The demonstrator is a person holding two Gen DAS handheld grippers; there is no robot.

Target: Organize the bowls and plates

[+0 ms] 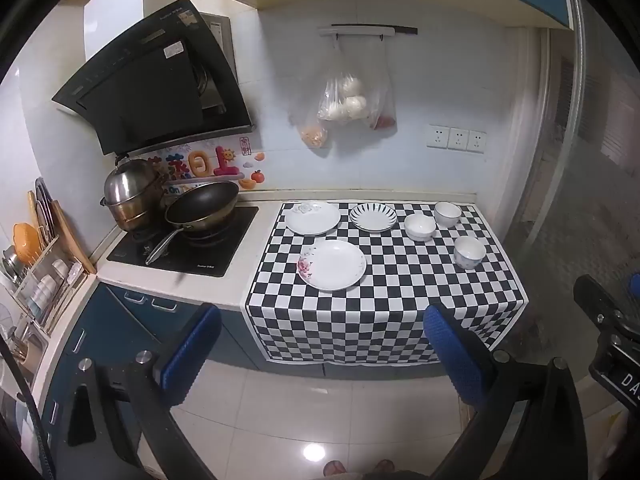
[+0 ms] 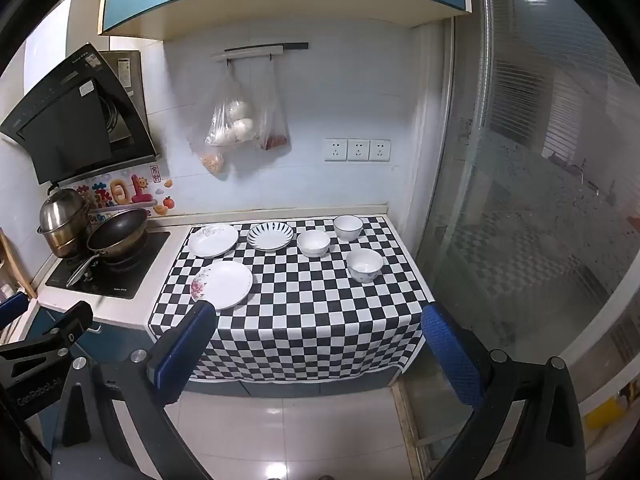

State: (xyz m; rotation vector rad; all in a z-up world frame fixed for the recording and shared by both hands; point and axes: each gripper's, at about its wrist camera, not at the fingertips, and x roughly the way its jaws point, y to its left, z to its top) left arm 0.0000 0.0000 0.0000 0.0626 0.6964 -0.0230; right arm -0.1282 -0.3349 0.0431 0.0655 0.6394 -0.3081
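Crockery sits well ahead of both wide-open, empty grippers: left gripper [image 1: 320, 344], right gripper [image 2: 320, 344]. Glazed plates [image 1: 332, 265] could slip; bowls [image 2: 364, 265] could tip.

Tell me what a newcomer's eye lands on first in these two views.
First, the black-and-white checkered cloth draped over the counter, with three plates on its left half and three bowls on its right. Nearest the front edge lies the plate with pink flowers; at the far right front stands the bowl with blue pattern. Left of the cloth, a dark wok sits on the stove, and both open tongs, left and right, hang short of the counter.
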